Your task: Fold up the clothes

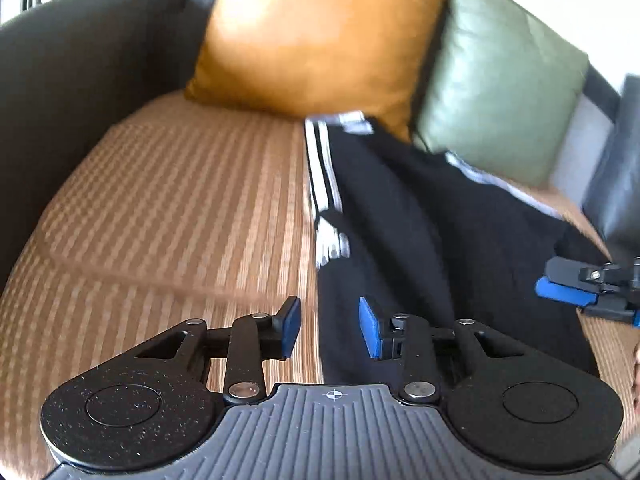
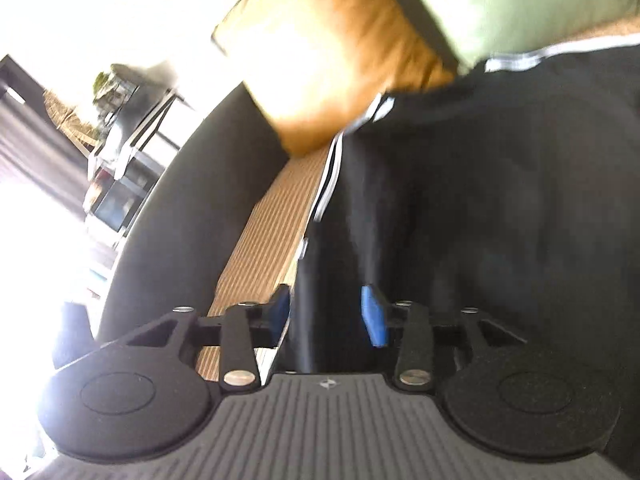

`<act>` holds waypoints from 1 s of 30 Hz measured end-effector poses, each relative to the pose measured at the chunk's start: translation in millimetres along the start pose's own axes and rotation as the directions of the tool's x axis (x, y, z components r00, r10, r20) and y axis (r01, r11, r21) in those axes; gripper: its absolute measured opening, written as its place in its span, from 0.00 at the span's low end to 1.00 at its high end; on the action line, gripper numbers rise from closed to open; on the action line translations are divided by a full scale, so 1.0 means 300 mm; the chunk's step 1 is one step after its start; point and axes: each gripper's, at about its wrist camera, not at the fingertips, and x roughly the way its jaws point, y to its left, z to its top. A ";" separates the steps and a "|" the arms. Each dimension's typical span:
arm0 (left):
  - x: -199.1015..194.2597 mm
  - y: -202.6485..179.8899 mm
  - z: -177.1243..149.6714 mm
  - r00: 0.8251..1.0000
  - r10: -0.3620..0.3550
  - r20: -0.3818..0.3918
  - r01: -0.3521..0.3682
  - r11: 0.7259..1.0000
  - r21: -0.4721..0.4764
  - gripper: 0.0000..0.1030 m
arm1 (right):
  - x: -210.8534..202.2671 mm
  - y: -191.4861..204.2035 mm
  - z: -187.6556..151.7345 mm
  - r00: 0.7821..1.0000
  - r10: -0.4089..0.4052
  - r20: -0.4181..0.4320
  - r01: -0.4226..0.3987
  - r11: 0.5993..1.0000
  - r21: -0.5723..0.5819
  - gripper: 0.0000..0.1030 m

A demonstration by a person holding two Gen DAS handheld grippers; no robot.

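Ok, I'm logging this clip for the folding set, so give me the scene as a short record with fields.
surface: sofa seat, tan striped cover
garment: black garment with white side stripes, lying spread on the seat
cushions: orange cushion and green cushion against the backrest
left gripper: open, at the garment's near edge
right gripper: open, over the garment's edge
blur: both views

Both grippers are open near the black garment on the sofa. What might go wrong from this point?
1. The left gripper straddles the edge of the garment; closing may pinch the striped seat cover too.
2. The right gripper has dark folds between its open jaws; it may catch several layers, giving an uneven fold.
3. The garment's far edge lies against the orange cushion and green cushion; pulling may shift them.
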 end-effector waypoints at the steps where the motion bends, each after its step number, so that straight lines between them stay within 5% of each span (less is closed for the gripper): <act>1: 0.032 0.004 0.031 1.000 0.001 0.020 -0.001 1.000 -0.002 0.53 | 0.028 -0.016 0.026 1.000 -0.007 0.007 0.007 1.000 0.010 0.55; 7: 0.267 0.049 0.230 0.998 0.030 0.059 -0.028 0.999 -0.039 0.57 | 0.203 -0.113 0.173 0.998 -0.049 0.043 0.046 0.996 0.073 0.55; 16: 0.643 0.147 0.523 0.997 0.057 0.042 -0.052 0.991 -0.121 0.58 | 0.313 -0.222 0.178 0.999 0.030 0.022 -0.032 0.992 0.121 0.55; 25: 0.840 0.122 0.615 0.999 0.040 0.005 -0.040 0.998 -0.040 0.58 | 0.370 -0.318 0.174 0.992 0.129 0.009 -0.129 0.978 0.163 0.53; 30: 0.873 0.090 0.644 0.999 -0.026 -0.035 0.026 1.000 -0.003 0.58 | 0.364 -0.315 0.166 0.990 0.142 0.009 -0.142 0.980 0.140 0.52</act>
